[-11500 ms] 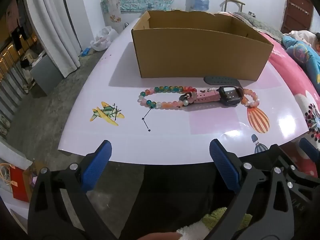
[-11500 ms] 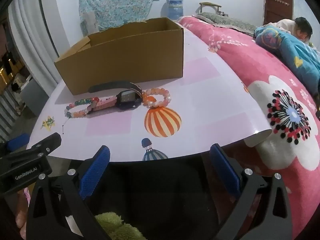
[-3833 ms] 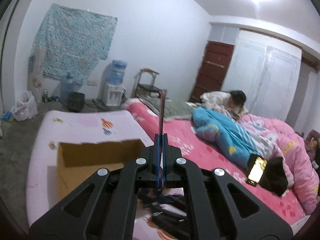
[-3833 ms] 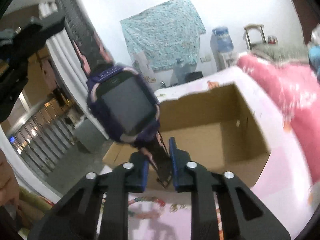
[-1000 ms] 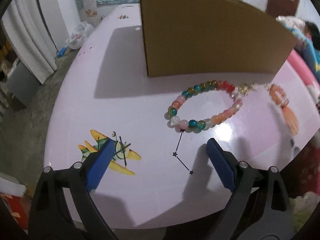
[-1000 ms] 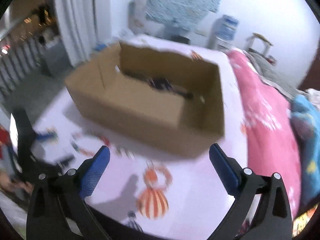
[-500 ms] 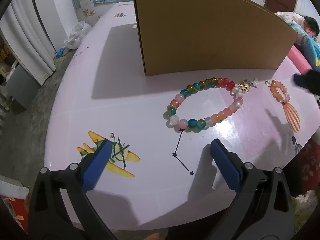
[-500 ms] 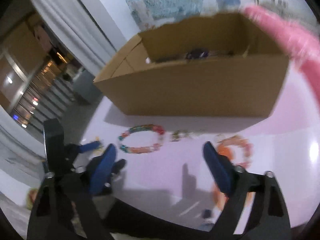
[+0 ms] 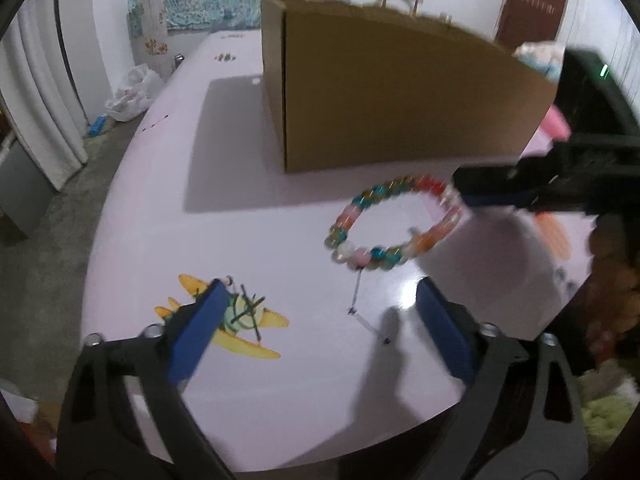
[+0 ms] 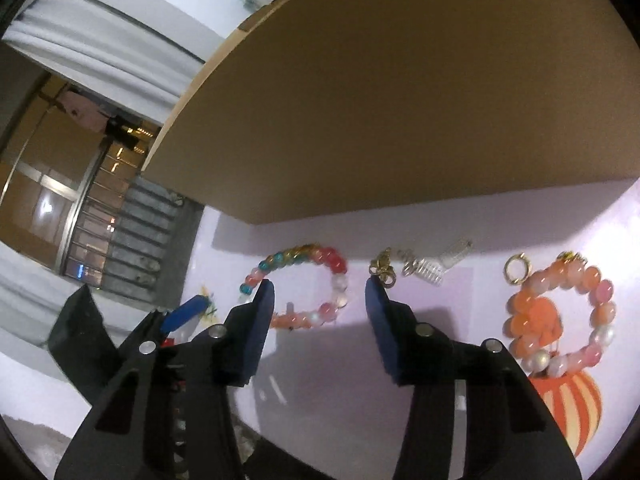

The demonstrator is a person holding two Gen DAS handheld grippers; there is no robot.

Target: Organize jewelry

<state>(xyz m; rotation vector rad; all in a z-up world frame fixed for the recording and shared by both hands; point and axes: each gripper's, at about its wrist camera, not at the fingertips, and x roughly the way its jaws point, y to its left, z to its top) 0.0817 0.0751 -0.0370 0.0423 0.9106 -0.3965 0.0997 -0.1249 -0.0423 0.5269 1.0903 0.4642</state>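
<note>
Both the left gripper (image 9: 316, 328) and the right gripper (image 10: 320, 304) hold their jaws spread apart, gripping nothing.

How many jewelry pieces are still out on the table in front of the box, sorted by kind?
Beaded bracelets: 2, the multicolor bracelet and the orange-pink bracelet.
Small gold and silver metal pieces: 1 loose cluster between them; too small to split further.
Total: 3, all outside the cardboard box.

My right gripper (image 10: 320, 300) is spread wide, holding nothing. The multicolored bead bracelet (image 10: 304, 286) lies between my fingertips, nearer the left one. A gold clasp (image 10: 382, 270) sits just beyond my right fingertip; the orange bead bracelet (image 10: 560, 316) lies farther right, the cardboard box (image 10: 400, 100) ahead.
</note>
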